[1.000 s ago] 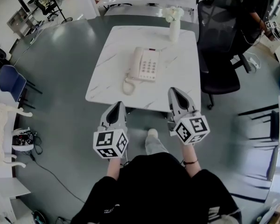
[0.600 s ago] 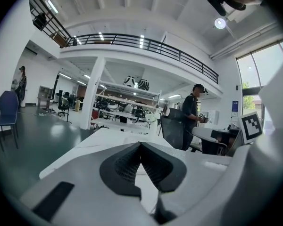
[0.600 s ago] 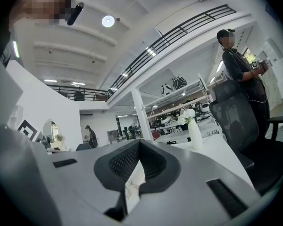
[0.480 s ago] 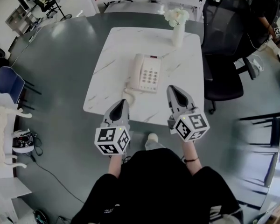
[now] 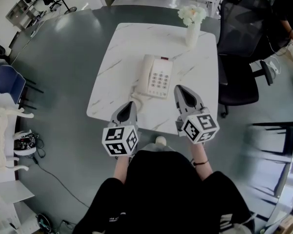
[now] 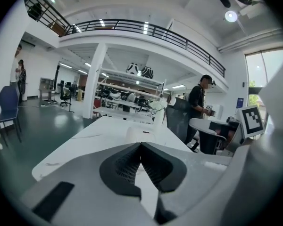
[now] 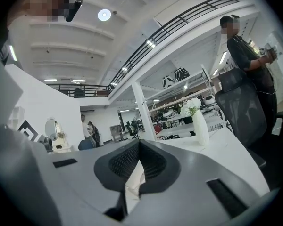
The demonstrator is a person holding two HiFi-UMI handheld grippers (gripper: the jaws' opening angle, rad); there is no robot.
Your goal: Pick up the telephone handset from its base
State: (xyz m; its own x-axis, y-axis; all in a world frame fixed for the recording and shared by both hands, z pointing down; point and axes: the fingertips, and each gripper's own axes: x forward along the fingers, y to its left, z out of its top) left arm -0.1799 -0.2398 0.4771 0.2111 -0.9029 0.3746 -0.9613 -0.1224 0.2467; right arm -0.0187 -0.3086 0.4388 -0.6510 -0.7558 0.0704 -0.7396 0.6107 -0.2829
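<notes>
Surroundings. A white marble-patterned bench [image 5: 122, 48] stands on a grey floor [image 5: 63, 52]. At its far right corner, well ahead of the right hand-held gripper [image 5: 179, 88], stands a white vase [image 5: 192, 33] with white flowers. A black mesh office chair [image 5: 241, 30] is pushed against the bench edge to the right of that hand-held gripper. Beyond the chair a person [image 5: 289, 4] in dark clothing is partly in view. A blue chair [image 5: 10, 83] stands well to the left of the left hand-held gripper [image 5: 132, 103], clear of the bench.

Hand-held grippers. Both are over the near part of the bench and point toward its far edge. On each, the two jaws are closed tip to tip with nothing between them. The left one has its tips just inside the near edge. The right one reaches further in, just to the right of the telephone [image 5: 156, 77] and apart from it.

Task item. The telephone is cream-white and lies ahead of and between the two hand-held grippers, nearer the right one. Its handset [image 5: 145, 73] rests in the cradle along the left side of the base [image 5: 162, 92], with the keypad [image 5: 159, 81] to its right. A coiled cord [image 5: 135, 95] runs from the near end of the handset and loops on the bench just ahead of the left hand-held gripper's tips.
</notes>
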